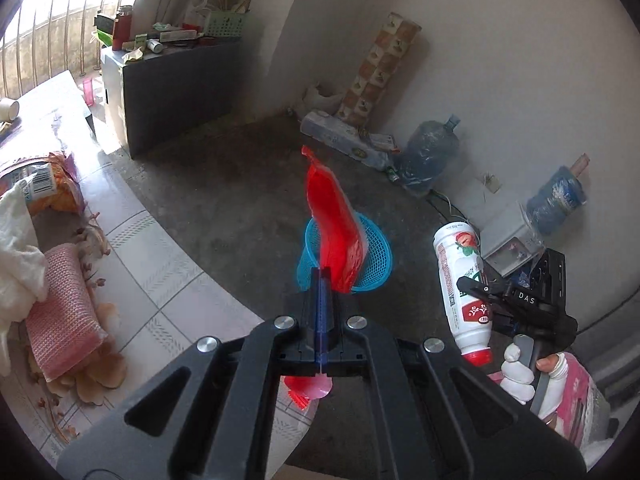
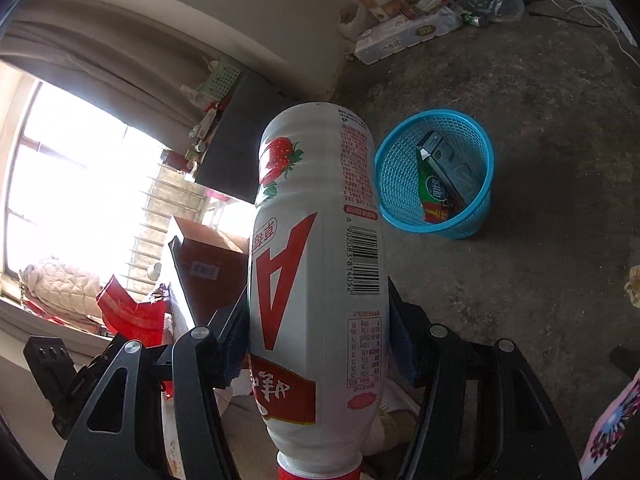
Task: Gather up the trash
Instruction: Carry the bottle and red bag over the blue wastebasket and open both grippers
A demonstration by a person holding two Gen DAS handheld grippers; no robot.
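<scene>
Your left hand-held gripper (image 1: 322, 276) is clamped fully together on a red wrapper (image 1: 334, 224), which sticks up past the fingertips and shows again below the jaws. Seen from that wrist, the wrapper overlaps the blue basket (image 1: 376, 248) standing on the concrete floor (image 1: 224, 192) ahead.

Your right hand-held gripper (image 2: 320, 320) grips a white bottle (image 2: 316, 264) by its sides, red cap toward the camera and base pointing away. In the left wrist view your gloved hand (image 1: 520, 372) holds that tool to the right of the basket, with the bottle cap-down.

In the right wrist view the basket sits on the floor just right of the bottle's far end and holds a green packet (image 2: 434, 196) and a grey box (image 2: 448, 164). Behind the left tool, the tiled desk (image 1: 160, 280) carries a pink pack (image 1: 64, 320) and scattered shells.
</scene>
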